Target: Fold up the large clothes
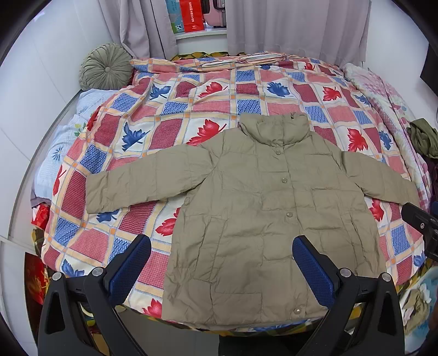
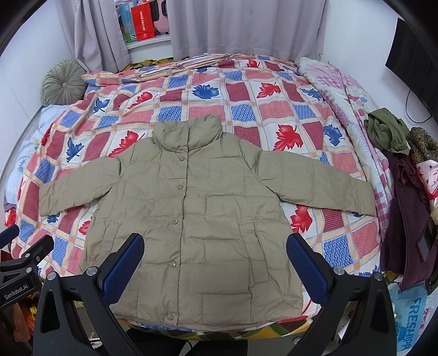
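Left wrist view: your left gripper (image 1: 221, 263) hangs above the near hem with its fingers spread wide, nothing between them. Blue pads (image 1: 130, 269) show on the inner faces. The khaki puffer jacket (image 1: 254, 213) lies flat on the patchwork quilt (image 1: 169, 109), front side up, snaps closed, collar at 12 o'clock, hem at 6 o'clock right at the bed's near edge. Both sleeves are stretched out, one toward 9 o'clock, one toward 3 o'clock. A round green cushion (image 1: 108, 67) sits at 11 o'clock by the wall. Grey curtains (image 1: 287, 27) hang at 12 o'clock. A piece of your other gripper pokes in at 3 o'clock.

Right wrist view: your right gripper (image 2: 215, 260) is also spread wide, empty, over the jacket's lower half. The jacket sits centre frame, collar at 12, hem at 6, sleeves at 9 and 3. A heap of clothes (image 2: 405, 175) lies at 3 o'clock off the quilt's edge, with an olive garment (image 2: 386, 131) on top. A red box (image 2: 143, 23) stands on the sill at 11 o'clock between the curtains. Your left gripper's body shows at 8 o'clock.
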